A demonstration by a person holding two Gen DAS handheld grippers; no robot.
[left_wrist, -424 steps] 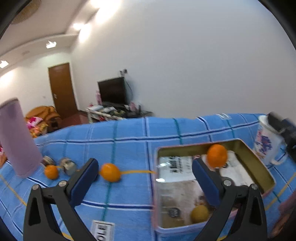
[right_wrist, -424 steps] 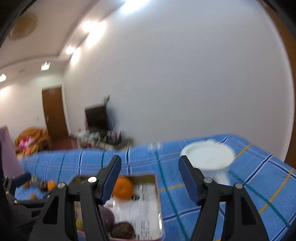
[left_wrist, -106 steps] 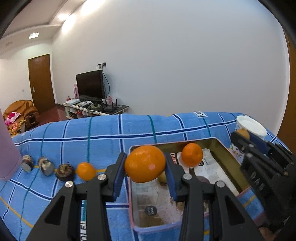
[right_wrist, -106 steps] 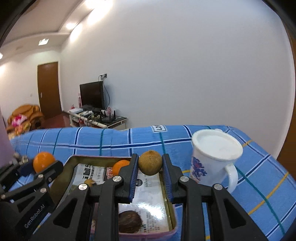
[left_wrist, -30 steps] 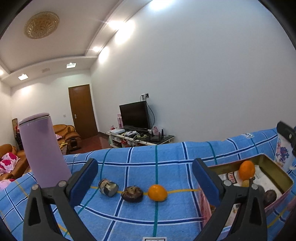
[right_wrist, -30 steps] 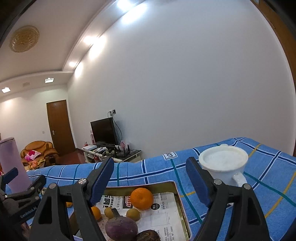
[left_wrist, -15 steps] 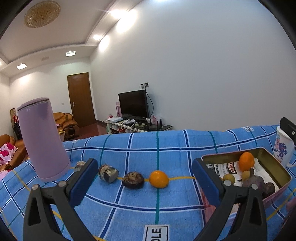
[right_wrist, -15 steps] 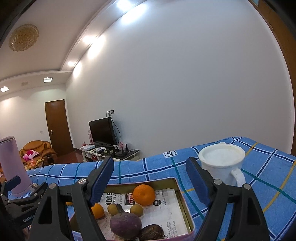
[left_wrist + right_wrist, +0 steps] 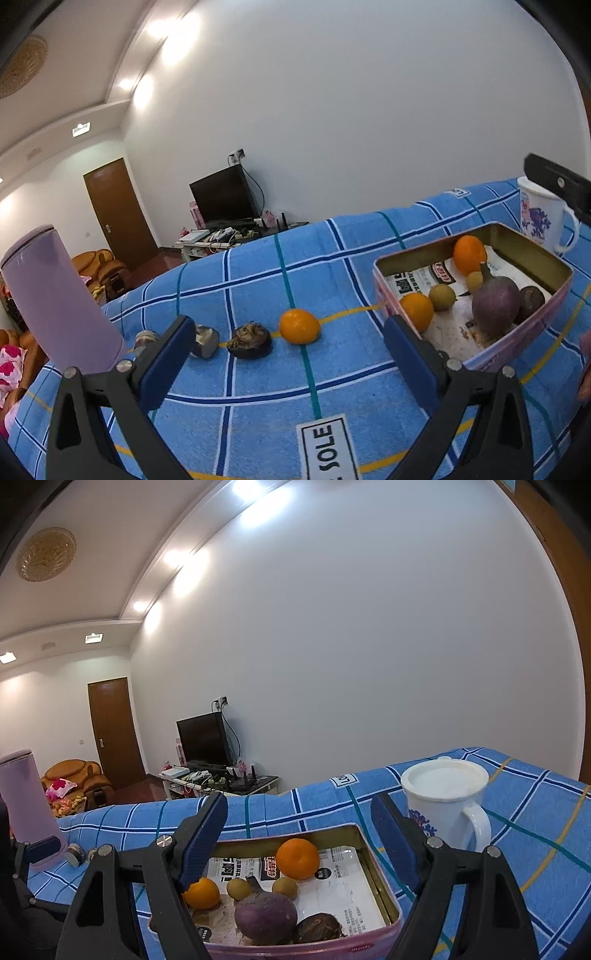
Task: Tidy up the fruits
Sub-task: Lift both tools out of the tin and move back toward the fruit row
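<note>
A pink tin box (image 9: 524, 341) lined with newspaper sits on the blue checked cloth and holds two oranges, small yellow fruits, a purple root (image 9: 266, 917) and a dark round fruit (image 9: 317, 928). Outside it, an orange (image 9: 299, 326) lies on the cloth beside a dark wrinkled fruit (image 9: 249, 341) and a small grey one (image 9: 205, 341). My left gripper (image 9: 288, 352) is open and empty, just in front of that row. My right gripper (image 9: 299, 843) is open and empty above the box (image 9: 373, 864).
A tall lilac cup (image 9: 55, 295) stands at the left end of the row. A white mug with a blue print (image 9: 443, 805) stands right of the box. A white label reading SOLE (image 9: 327, 448) lies on the cloth near me.
The left wrist view has tilted down and rolled, so the fruit row and box sit lower and slanted. The right wrist view is nearly the same. Both grippers stay open.
</note>
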